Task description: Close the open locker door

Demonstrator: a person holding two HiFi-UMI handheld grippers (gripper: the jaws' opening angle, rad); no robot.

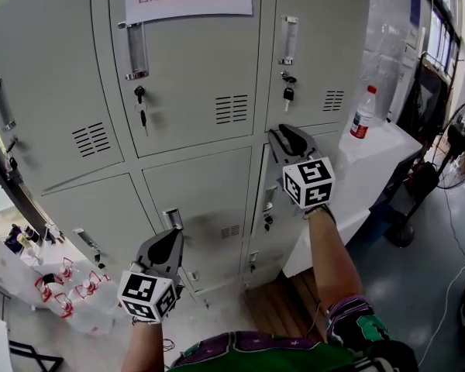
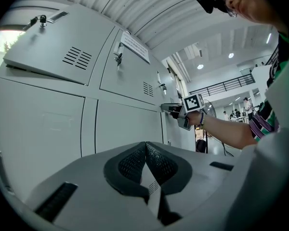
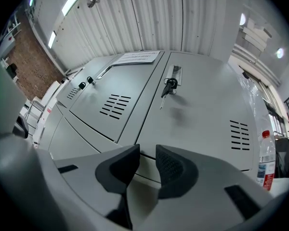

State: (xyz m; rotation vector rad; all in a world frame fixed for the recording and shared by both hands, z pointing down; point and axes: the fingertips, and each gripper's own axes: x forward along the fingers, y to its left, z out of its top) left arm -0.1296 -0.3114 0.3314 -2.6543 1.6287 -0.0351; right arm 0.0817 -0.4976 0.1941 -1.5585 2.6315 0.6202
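Grey lockers (image 1: 194, 76) — lower door (image 1: 288, 239) upright, nearly flush; left tool (image 1: 169, 237) closed, right tool (image 1: 288, 136) parted.

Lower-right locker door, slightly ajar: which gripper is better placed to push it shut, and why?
Right. The right gripper points at the top edge of the lower-right door, jaws slightly apart and empty. The left gripper, shut, hangs before the lower-middle door, off to the side.
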